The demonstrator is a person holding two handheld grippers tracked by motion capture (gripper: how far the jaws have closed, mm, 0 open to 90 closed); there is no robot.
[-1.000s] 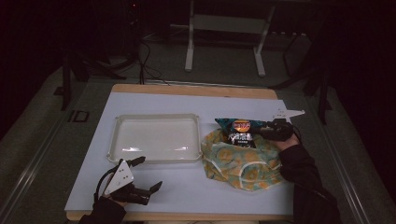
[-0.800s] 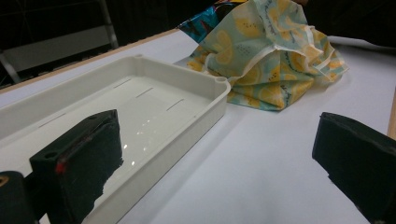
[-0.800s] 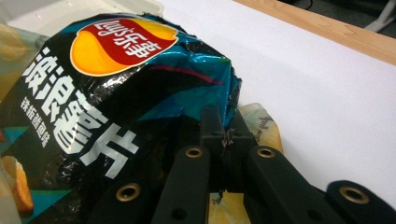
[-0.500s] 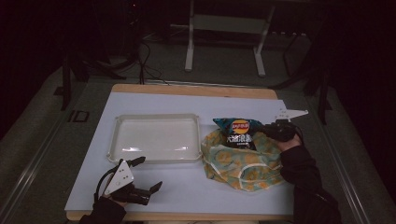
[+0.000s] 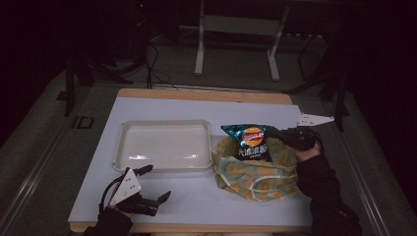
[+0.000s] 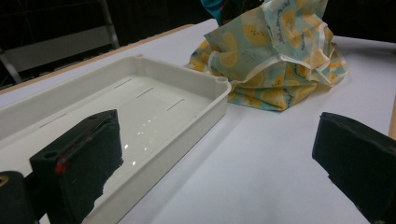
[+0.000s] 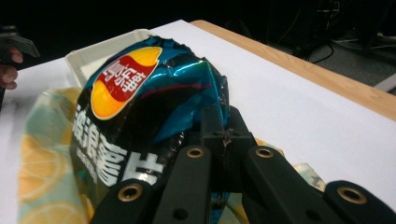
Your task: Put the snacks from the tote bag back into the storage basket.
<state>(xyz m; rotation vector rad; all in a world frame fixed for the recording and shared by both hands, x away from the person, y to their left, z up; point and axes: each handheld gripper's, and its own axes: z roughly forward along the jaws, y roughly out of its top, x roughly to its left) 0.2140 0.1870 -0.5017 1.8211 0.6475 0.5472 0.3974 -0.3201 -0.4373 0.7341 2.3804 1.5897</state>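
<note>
Gripping the chip bag (image 5: pixel 252 141) by its right edge, the right tongs (image 5: pixel 276 134) have their jaws closed on the foil; the right gripper view confirms both jaws pinched together on the crumpled blue-and-black packet (image 7: pixel 140 102). The bag stands partly out of the yellow lemon-print cloth bag (image 5: pixel 255 167), which lies slumped on the counter (image 5: pixel 196 206) just beside the white tray (image 5: pixel 164 146). Judgement: the step in hand is drawing the packet out of the cloth bag. The next move likely calls for lifting it clear of the fabric rim and carrying it left toward the tray, keeping the pinch firm, since the foil could slip. The right forearm reaches in from the near right corner, its hand behind the bag with the tongs pointing left. The left tongs (image 5: pixel 156 183) rest low near the front edge of the counter, jaws spread wide and holding nothing, aimed at the tray's near wall (image 6: pixel 187 126).
</note>
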